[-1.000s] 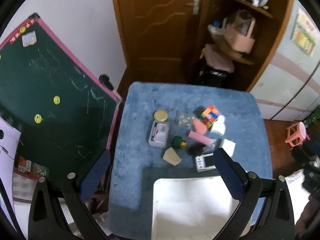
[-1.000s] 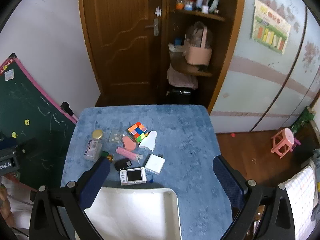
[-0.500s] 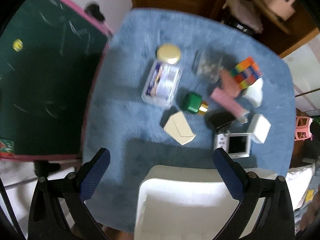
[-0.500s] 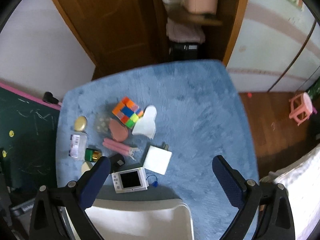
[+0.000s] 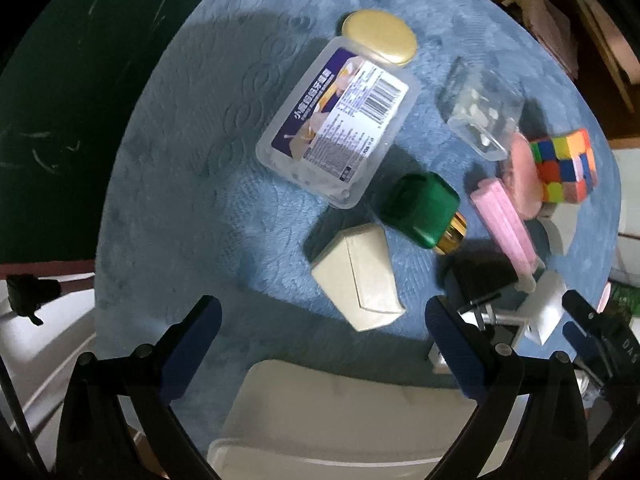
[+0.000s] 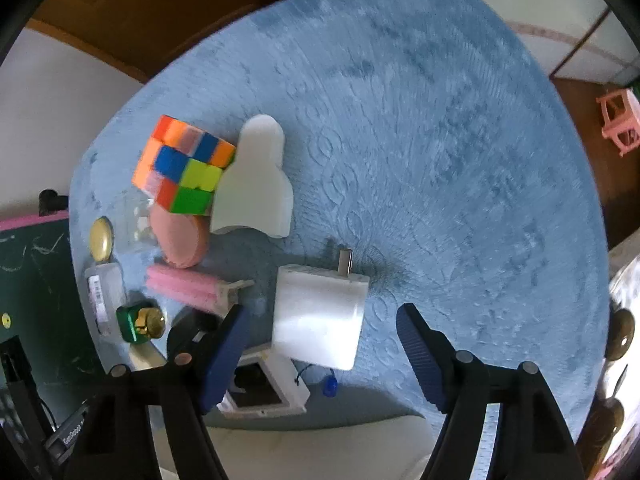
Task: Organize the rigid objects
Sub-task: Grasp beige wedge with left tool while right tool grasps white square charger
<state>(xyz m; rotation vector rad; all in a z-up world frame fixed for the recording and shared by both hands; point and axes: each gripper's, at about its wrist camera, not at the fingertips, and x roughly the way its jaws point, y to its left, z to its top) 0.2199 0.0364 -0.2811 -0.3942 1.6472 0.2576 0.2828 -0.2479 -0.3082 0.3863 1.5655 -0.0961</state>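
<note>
Clutter covers the blue plush tabletop [image 6: 440,120] below me. My left gripper [image 5: 320,320] hangs released, jaws spread wide, above a beige wedge-shaped box [image 5: 360,276]; a green cube-shaped bottle cap [image 5: 420,208] and a clear labelled plastic case [image 5: 336,128] lie just beyond it. My right gripper [image 6: 320,332] is likewise spread apart, straddling a white charger block [image 6: 320,316]. A Rubik's cube [image 6: 184,164] sits further off, touching a white bottle-shaped piece [image 6: 256,184]. A white bin [image 5: 340,420] waits at the near edge.
</note>
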